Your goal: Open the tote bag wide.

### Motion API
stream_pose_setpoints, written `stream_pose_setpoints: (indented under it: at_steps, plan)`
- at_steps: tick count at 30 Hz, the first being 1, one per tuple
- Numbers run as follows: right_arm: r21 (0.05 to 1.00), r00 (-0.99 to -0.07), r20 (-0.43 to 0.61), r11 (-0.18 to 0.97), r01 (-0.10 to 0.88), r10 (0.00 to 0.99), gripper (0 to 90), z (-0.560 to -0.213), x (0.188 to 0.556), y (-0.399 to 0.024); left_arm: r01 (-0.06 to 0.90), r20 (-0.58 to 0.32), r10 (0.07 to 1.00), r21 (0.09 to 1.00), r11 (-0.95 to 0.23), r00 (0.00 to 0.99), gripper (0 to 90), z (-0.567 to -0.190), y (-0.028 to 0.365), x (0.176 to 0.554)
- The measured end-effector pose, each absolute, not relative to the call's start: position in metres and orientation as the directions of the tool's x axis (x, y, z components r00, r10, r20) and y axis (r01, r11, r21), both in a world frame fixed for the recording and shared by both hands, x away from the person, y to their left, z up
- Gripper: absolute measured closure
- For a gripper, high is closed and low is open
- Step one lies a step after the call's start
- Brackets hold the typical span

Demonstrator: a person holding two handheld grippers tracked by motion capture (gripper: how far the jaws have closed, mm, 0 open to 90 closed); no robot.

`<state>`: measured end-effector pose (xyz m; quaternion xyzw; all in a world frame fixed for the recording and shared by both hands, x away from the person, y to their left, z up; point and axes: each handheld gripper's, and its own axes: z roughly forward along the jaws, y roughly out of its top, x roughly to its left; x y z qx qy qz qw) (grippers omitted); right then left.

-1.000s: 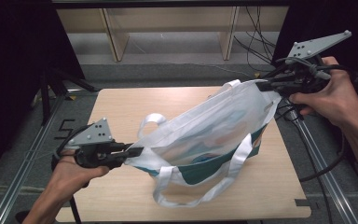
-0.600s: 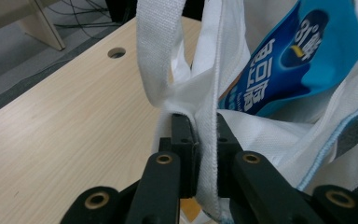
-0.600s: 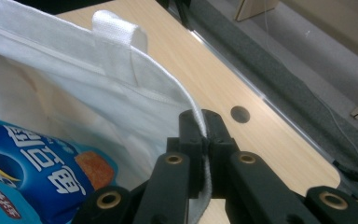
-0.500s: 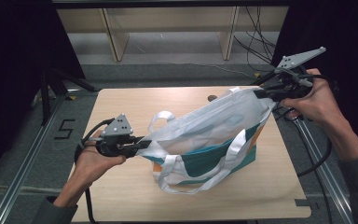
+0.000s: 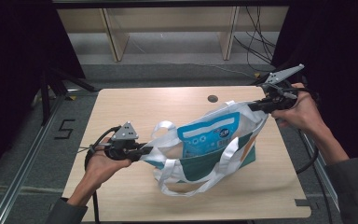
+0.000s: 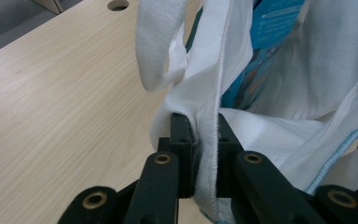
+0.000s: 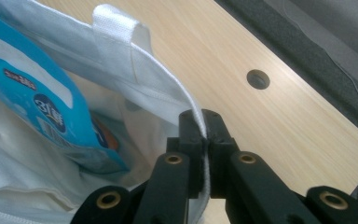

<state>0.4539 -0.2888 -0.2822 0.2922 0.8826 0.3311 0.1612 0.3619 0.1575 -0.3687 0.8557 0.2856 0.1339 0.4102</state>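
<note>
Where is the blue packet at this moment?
In the high view the blue packet stands inside the open white tote bag at the middle of the table, between the left gripper and the right gripper.

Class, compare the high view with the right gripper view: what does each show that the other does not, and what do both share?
High view alone: both hands, the left gripper clamped on the tote bag, and the whole table. Right gripper view alone: the right gripper seen close, its jaws pinching the bag's white rim. Both: the bag, the blue packet inside it, the table's round hole.
</note>
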Motion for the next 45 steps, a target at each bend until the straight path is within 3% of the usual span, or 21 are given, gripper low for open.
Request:
stream_pose_setpoints:
  at_steps: [28, 45]
  plan:
    - [0.659, -0.761, 0.021, 0.563, 0.499, 0.649, 88.4, -0.341, 0.459, -0.309, 0.421, -0.039, 0.591, 0.739, -0.526, 0.806, 82.3, -0.413, 0.148, 0.385]
    - [0.649, -0.759, 0.035, 0.563, 0.512, 0.65, 88.3, -0.377, 0.458, -0.318, 0.483, -0.119, 0.609, 0.733, -0.479, 0.784, 81.6, -0.452, 0.142, 0.387]
